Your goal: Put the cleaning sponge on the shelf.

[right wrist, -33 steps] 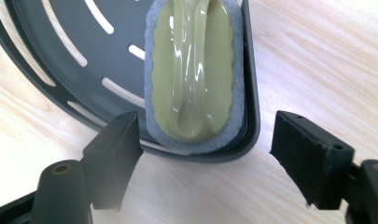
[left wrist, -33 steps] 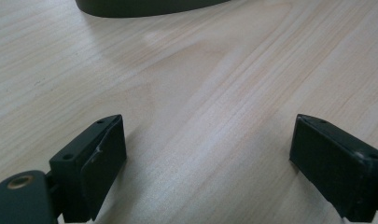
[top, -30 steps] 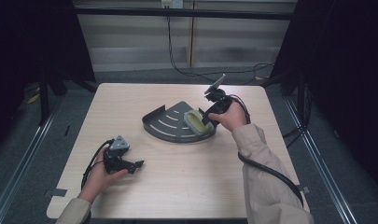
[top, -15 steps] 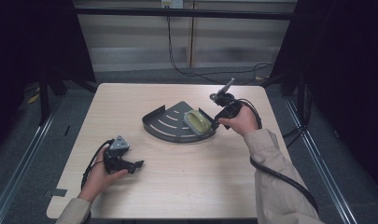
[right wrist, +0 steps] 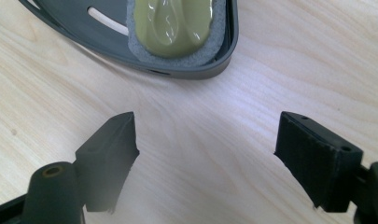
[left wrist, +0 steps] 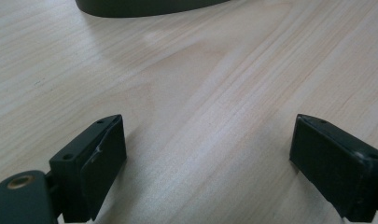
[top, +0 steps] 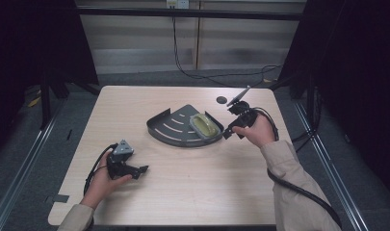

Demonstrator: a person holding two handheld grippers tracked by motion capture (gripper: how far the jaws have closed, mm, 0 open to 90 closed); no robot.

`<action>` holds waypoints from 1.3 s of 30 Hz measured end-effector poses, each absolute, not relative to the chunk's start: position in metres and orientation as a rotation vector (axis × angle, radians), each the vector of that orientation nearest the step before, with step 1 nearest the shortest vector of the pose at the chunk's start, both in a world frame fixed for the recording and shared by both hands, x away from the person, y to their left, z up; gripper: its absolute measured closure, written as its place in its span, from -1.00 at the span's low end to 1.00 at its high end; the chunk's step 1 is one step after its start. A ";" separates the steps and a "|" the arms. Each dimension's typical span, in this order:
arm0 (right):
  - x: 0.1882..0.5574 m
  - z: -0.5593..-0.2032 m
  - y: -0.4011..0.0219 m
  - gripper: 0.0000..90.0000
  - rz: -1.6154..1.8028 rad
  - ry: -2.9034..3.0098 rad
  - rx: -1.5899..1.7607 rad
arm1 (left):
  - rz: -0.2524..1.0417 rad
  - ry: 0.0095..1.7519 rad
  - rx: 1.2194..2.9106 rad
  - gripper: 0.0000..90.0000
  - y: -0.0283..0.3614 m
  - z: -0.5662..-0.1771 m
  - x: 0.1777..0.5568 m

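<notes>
The right gripper (top: 227, 131) is standing with its jaws spread wide and nothing between them; they have just been opening further. It is hovering just beside the dark tray (top: 169, 136), off the tray's 3 o'clock corner. The yellow-green sponge (top: 204, 124) is lying inside that tray, against its 3 o'clock end, apart from the pads. The left gripper (top: 140, 169) is resting near the table's (top: 207, 192) 7 o'clock corner, jaws likewise spread and empty over bare wood, well apart from the tray. Judging from this, the placing of the sponge appears to be done; only the right hand's (top: 254, 132) pull-away seems to be left.
</notes>
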State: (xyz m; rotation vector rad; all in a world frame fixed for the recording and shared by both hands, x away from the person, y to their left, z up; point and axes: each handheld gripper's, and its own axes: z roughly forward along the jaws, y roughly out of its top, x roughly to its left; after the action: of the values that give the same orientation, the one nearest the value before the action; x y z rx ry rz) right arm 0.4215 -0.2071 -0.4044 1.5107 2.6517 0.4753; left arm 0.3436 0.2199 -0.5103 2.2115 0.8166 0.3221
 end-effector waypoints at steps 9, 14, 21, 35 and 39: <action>0.409 -0.409 -0.222 -0.64 0.501 2.670 1.499 | 0.322 0.817 2.211 -0.77 0.220 -0.510 0.344; 0.402 -0.410 -0.230 -0.64 0.501 2.662 1.473 | 0.322 0.812 2.218 -0.77 0.220 -0.510 0.344; 0.390 -0.413 -0.239 -0.64 0.526 2.667 1.469 | 0.323 0.812 2.217 -0.77 0.220 -0.510 0.344; 0.364 -0.425 -0.262 -0.64 0.504 2.694 1.456 | 0.323 0.812 2.218 -0.77 0.220 -0.510 0.344; 0.357 -0.428 -0.268 -0.64 0.505 2.692 1.471 | 0.323 0.812 2.218 -0.78 0.220 -0.510 0.344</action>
State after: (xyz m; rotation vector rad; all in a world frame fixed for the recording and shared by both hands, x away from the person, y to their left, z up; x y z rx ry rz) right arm 0.3569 -0.2684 -0.4279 1.4714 2.6915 0.5052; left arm 0.3438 0.2202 -0.5100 2.2184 0.8116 0.3231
